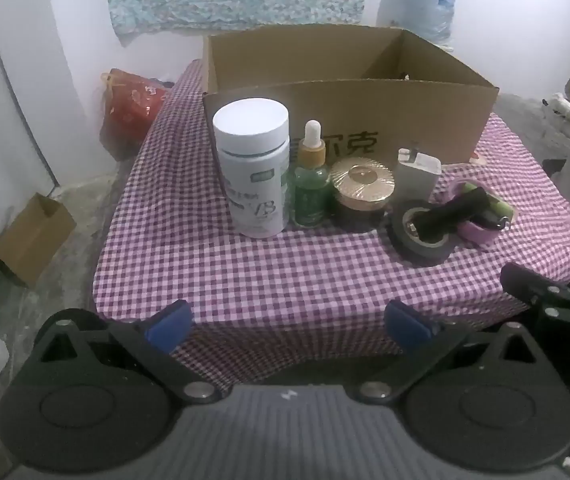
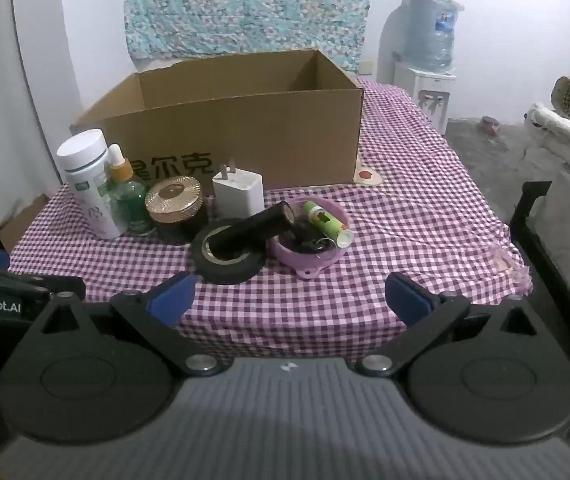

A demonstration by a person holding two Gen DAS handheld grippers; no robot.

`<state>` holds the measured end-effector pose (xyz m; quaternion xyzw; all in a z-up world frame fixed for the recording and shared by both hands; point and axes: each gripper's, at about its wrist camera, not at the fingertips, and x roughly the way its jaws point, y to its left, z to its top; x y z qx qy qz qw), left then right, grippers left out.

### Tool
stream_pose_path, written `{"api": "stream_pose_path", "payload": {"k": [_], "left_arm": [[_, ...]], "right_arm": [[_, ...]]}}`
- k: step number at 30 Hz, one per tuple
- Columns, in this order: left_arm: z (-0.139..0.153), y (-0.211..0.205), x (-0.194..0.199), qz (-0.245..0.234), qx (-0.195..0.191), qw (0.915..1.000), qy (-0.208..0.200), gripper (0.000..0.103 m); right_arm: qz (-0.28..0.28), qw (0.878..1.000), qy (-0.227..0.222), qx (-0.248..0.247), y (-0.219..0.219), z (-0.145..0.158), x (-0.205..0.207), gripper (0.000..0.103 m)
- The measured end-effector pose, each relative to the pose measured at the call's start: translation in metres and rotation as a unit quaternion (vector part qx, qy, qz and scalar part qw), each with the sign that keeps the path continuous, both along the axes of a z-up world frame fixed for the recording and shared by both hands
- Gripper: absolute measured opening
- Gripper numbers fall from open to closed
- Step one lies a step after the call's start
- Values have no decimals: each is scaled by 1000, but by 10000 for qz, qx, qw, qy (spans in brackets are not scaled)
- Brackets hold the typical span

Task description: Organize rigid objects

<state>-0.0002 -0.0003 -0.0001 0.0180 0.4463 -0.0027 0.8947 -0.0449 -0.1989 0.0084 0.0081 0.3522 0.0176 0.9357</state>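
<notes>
Lined up along the near side of the cardboard box (image 2: 221, 120), on the checked tablecloth (image 2: 405, 208): white pill bottle (image 2: 87, 184) far left, green dropper bottle (image 2: 127, 196) touching it, gold-lidded jar (image 2: 175, 206), white charger (image 2: 239, 192), then black tape roll (image 2: 229, 256) with a black flashlight (image 2: 251, 230) resting across it, and a purple dish (image 2: 309, 240) holding a green tube (image 2: 327, 222) and small dark bits.

Probably light and stiff, all of it. Pill bottle: smooth plastic, likely slippery, best pinched across the body below the cap. Dropper bottle: looks like glass, fragile, tippy; better taken at the body than the rubber bulb. Jar: squat, best gripped across the lid's ribbed edge. Flashlight: apt to roll off the tape; best taken mid-barrel.

Left gripper (image 1: 287, 322) spread wide and empty, hanging at the near table edge. Right gripper (image 2: 291, 296) likewise parted, holding nothing. Box apparently empty from these angles; nothing packed yet.
</notes>
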Motion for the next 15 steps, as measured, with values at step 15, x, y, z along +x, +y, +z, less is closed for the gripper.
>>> {"api": "stream_pose_path", "payload": {"k": [15], "left_arm": [[-5, 11, -4, 290, 43, 9995, 97, 103]], "right_arm": [[85, 9996, 236, 120, 2, -1, 4, 102]]}}
